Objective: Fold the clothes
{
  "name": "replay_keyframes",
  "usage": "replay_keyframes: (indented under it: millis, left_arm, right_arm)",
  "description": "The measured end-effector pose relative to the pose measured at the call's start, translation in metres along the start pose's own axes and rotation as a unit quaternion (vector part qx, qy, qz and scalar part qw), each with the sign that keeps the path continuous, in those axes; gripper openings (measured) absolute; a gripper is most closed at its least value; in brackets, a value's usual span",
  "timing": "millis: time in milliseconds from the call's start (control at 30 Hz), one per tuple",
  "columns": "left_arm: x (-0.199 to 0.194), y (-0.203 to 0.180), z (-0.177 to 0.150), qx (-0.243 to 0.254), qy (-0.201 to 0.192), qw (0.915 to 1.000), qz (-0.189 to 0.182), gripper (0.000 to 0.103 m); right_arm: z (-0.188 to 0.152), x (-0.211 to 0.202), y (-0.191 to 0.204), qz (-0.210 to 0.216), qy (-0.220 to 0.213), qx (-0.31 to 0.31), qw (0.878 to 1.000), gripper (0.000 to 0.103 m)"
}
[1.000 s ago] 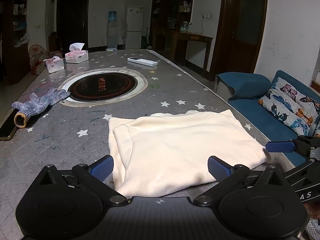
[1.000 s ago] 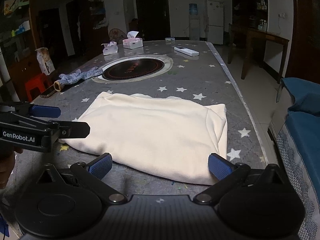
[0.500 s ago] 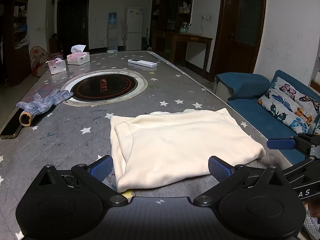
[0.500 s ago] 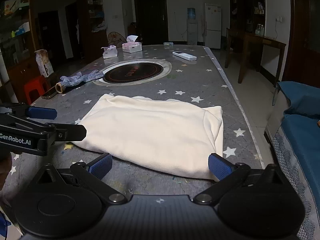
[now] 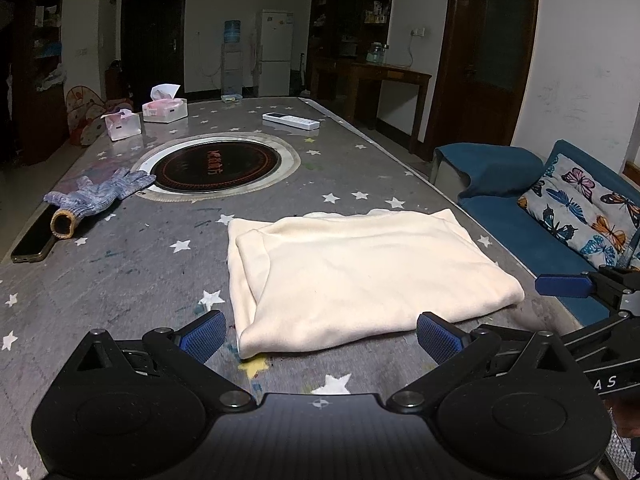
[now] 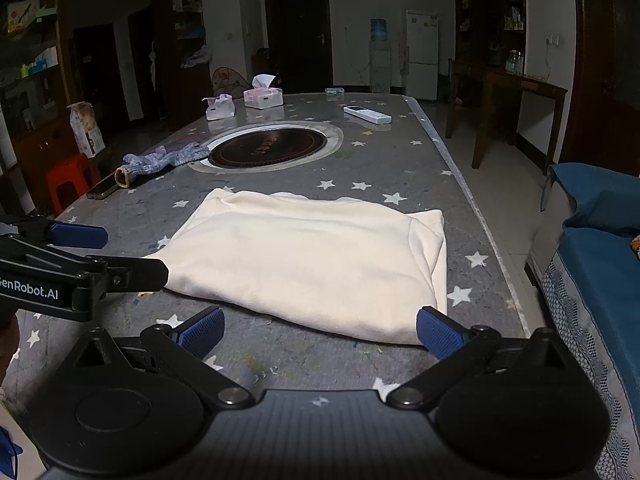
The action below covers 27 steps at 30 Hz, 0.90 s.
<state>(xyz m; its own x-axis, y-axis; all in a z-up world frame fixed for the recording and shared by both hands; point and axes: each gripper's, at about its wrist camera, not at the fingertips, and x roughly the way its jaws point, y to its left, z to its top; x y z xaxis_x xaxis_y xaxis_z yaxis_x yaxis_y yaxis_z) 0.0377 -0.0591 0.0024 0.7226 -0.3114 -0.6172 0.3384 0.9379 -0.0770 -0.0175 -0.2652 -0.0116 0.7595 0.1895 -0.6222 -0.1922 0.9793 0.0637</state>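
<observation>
Folded cream garment (image 5: 360, 276) lies flat on the table (image 5: 132, 264); left gripper (image 5: 320, 330) and right gripper (image 6: 320, 328), both wide and empty, hover at its near edge, seemingly clear of the finished fold.

— Soft, matt cream cloth on the folded garment (image 5: 360, 276), faintly fuzzy?
— Yes. Beyond the garment, glossy dark glass in the round hob (image 5: 216, 164), ringed with dull metal.
— Left of the hob?
— Coarse knitted glove (image 5: 96, 196). Underneath, smooth, slightly shiny star-printed surface (image 5: 120, 264).
</observation>
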Motion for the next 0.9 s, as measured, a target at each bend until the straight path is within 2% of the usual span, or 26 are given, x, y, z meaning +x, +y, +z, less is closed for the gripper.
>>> replay_keyframes:
  millis: [900]
  left_arm:
    - [-0.026,-0.003,-0.014,-0.001,-0.011,0.9998,0.014,0.103]
  right_arm:
    - [-0.011,-0.02,0.006,-0.003,-0.004,0.014,1.0,0.103]
